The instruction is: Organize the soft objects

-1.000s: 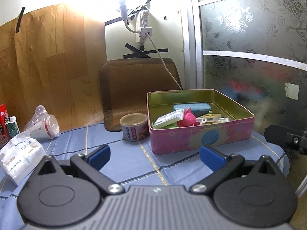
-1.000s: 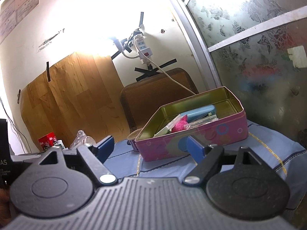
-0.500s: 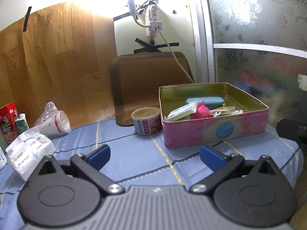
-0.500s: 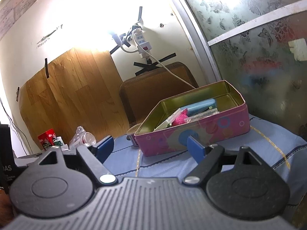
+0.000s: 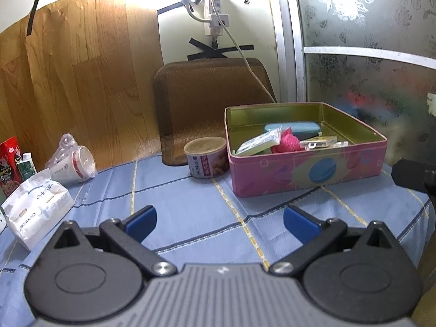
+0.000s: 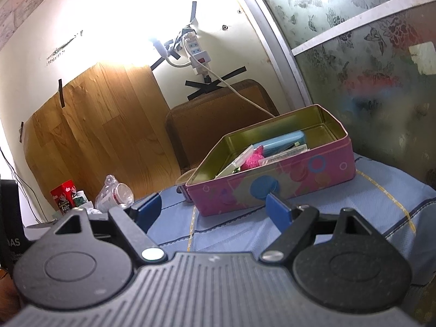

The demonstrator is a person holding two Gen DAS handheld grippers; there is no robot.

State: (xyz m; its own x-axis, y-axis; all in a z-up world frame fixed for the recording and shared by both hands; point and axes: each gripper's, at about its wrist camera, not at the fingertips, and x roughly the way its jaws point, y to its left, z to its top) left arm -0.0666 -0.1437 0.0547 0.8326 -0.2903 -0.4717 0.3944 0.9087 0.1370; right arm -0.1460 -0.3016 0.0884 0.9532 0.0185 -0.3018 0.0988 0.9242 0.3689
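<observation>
— What is seen on the table (image 5: 190,204)?

— A blue checked cloth is spread over it. At the far right a pink tin (image 5: 308,169) stands open, with a round snack can (image 5: 206,156) just beside it on the left. Inside the tin a pink fuzzy soft object (image 5: 288,143) is seen, lying between a pale green packet (image 5: 260,143) on its left and a flat clear case (image 5: 318,143) on its right, with a blue case (image 5: 293,128) behind it.

— And at the left?

— A white bag (image 5: 38,204) is laid near the edge, a bagged paper cup (image 5: 73,163) lies on its side farther back, and a red box (image 5: 9,160) is stood at the far left.

— How are the tongs held?

— The left tongs (image 5: 219,219) are spread wide above the cloth, nothing between the blue pads. The right tongs (image 6: 212,209) are likewise spread wide and empty, pointed at the near wall of the tin.
</observation>
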